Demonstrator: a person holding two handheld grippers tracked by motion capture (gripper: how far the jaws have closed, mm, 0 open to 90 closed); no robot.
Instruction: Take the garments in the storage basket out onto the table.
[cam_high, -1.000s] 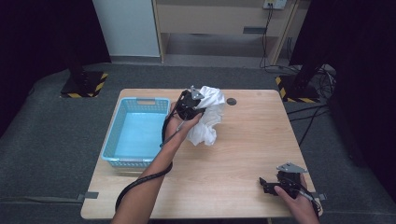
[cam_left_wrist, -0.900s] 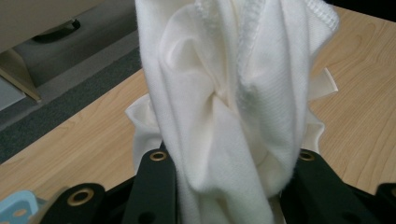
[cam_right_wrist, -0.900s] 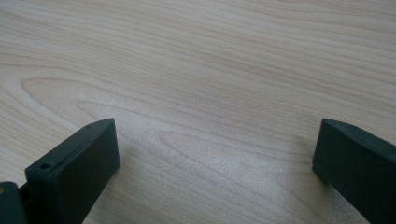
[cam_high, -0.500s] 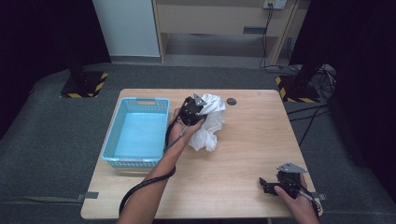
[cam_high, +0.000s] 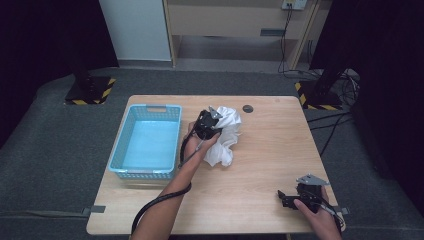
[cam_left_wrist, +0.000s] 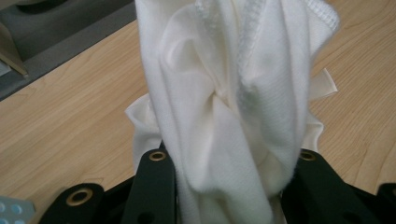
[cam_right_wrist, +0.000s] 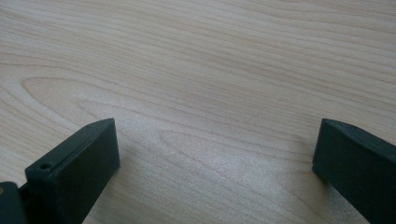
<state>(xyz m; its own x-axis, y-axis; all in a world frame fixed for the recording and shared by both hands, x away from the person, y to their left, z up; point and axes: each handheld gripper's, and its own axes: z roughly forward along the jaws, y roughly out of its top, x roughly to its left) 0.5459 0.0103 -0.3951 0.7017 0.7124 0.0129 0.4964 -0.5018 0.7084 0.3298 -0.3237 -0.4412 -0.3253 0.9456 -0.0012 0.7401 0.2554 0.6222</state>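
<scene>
wooden bench (cam_high: 260, 165) holds a blue basket (cam_high: 146, 141). left gripper (cam_left_wrist: 224, 186) fingers squeeze a white cloth (cam_left_wrist: 233, 93). right gripper (cam_right_wrist: 215, 154) fingers are wide open, low over the wood.

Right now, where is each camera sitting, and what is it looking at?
High view: above the person's side, looking down at the table, basket, both forearms and grippers.
Left gripper view: on the left gripper, facing the white cloth between its jaws.
Right gripper view: on the right gripper, facing bare wood between open jaws.
Shared: high and left gripper views show the cloth.
</scene>
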